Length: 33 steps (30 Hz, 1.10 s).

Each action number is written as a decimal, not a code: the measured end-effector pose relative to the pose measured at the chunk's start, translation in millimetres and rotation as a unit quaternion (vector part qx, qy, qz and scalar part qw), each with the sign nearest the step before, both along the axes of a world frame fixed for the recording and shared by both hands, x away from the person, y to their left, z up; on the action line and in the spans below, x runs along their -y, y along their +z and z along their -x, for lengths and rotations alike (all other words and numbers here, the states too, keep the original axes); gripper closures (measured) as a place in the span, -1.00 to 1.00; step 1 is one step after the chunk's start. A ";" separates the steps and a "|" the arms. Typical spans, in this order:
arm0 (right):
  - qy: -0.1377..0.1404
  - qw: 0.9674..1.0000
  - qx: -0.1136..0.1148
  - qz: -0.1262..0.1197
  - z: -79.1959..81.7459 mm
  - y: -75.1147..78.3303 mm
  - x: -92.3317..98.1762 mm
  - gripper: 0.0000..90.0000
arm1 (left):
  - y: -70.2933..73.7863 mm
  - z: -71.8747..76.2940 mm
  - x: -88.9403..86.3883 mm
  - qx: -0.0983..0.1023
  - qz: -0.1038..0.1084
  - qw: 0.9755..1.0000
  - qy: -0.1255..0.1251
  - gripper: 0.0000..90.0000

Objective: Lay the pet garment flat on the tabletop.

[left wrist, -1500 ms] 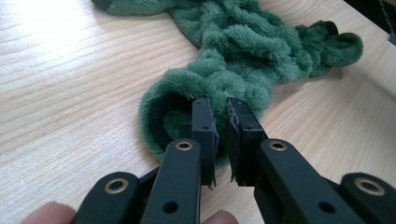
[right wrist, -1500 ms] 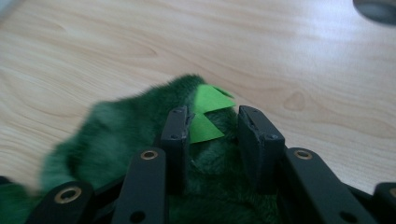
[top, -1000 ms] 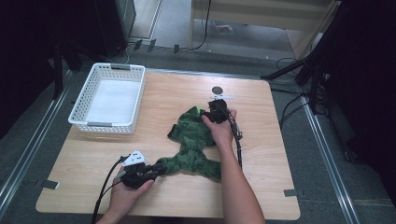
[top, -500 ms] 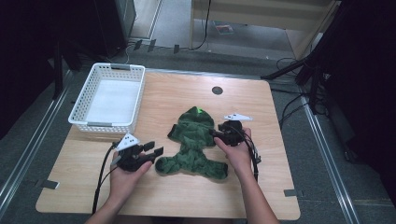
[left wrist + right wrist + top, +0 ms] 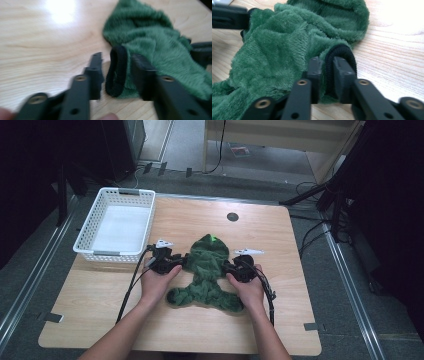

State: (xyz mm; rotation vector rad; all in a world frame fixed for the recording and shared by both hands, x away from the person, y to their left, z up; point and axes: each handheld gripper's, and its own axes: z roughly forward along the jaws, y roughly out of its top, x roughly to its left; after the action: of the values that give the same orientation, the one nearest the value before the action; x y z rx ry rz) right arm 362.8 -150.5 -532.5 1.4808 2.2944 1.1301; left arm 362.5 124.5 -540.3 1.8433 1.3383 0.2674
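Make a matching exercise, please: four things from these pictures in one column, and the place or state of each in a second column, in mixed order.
Things:
1. white plastic basket
2. fluffy green garment
3. left gripper
4. right gripper

Places or states:
A. lies spread at the table's middle
B. jaws pinch a black cuff
C. stands at the table's far left
D. a black cuff between jaws that stand apart

Pairs: 1-C, 2-A, 3-D, 4-B
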 end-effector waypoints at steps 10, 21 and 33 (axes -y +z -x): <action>-0.024 0.999 0.012 0.021 3.7 3.3 14.5 0.81 | -0.6 2.5 1.4 -0.005 -0.025 1.000 -0.011 0.94; -0.015 0.998 0.043 -0.032 25.8 25.0 35.4 0.42 | 19.5 30.3 -20.7 0.031 0.041 0.999 -0.012 0.21; -0.006 0.999 0.039 -0.021 86.6 14.4 54.7 0.30 | 5.8 99.4 -33.5 0.032 0.058 0.996 -0.065 0.21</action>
State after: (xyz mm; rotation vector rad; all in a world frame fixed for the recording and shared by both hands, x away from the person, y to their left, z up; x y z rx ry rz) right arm 276.3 -205.1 -518.1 1.4381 2.2198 1.2185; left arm 263.1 158.0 -534.5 1.8007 1.1612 0.1759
